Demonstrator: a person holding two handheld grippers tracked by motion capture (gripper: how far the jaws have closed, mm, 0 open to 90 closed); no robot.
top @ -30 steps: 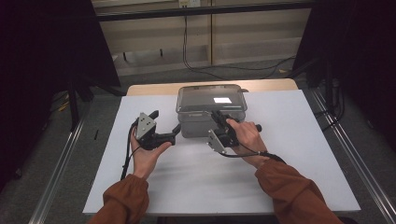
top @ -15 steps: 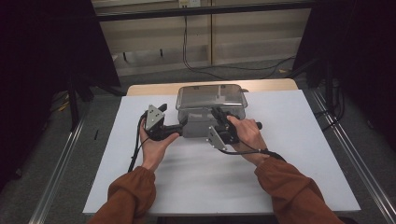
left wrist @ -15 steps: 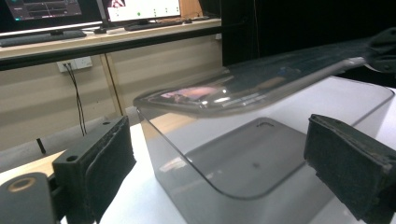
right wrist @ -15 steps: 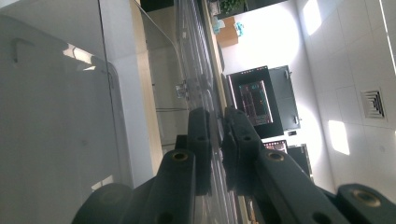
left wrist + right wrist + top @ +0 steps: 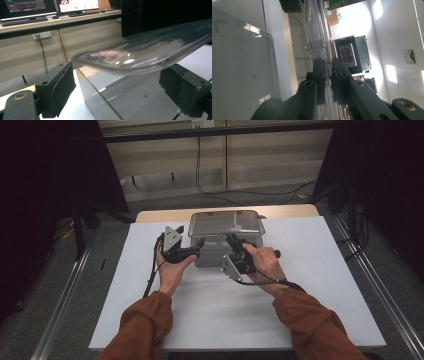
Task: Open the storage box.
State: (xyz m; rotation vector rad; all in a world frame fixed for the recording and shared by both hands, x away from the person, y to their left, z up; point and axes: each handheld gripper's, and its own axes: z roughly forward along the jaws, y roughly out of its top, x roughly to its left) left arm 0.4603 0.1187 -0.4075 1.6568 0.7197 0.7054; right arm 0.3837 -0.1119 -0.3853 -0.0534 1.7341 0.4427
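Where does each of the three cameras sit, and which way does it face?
High view: above the person's side of the white table, looking forward and down; both forearms, left gripper and right gripper at the clear lidded box.
Left gripper view: on the left gripper, looking level past its jaws, which straddle the box's corner under the lid rim.
Right gripper view: on the right gripper, rolled sideways, jaws shut on the lid's rim.
Shared: the box.

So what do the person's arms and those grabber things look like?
Both arms wear rust-orange sleeves with gathered cuffs. The left gripper and right gripper are black, each with a grey three-cornered plate on it and a thin black cable trailing back. Close up, the jaws carry blocky black foam pads on arms with brass-coloured rivets.
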